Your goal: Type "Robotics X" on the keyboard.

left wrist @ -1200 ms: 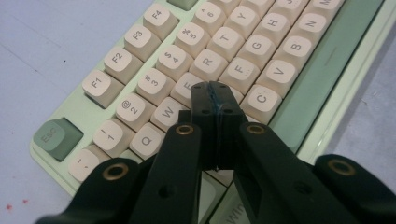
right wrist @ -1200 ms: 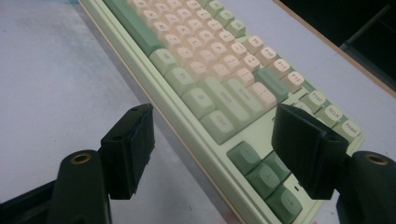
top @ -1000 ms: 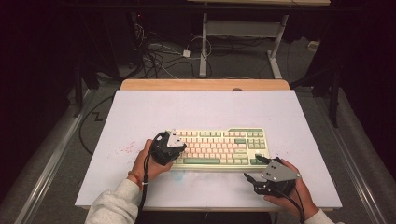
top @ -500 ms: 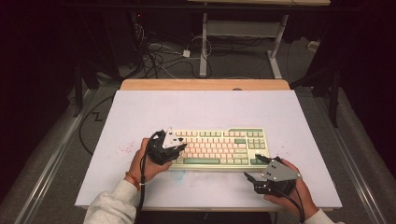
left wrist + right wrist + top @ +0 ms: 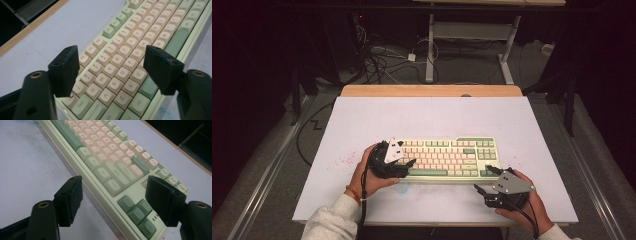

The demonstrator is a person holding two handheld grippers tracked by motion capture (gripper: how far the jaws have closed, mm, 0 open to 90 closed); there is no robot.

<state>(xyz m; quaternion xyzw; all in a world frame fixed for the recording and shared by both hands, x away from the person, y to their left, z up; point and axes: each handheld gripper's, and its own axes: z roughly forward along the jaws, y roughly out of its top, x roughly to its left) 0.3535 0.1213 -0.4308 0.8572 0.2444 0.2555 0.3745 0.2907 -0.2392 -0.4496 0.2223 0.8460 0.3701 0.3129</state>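
Two hand-held grippers flanked a keyboard on the white tabletop (image 5: 362, 120).

The left gripper (image 5: 404, 167), jaws just opened wide with nothing pinched, hovered over the left keys of the pale green and cream plastic keyboard (image 5: 447, 159), which lay near the table's middle; the right gripper (image 5: 487, 180) sat at its near right corner, jaws spread and empty.

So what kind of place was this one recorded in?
Probably a lab or workshop, not a home: a white table with a keyboard on it, loose cables on the floor behind, and a metal desk frame in a dark room.
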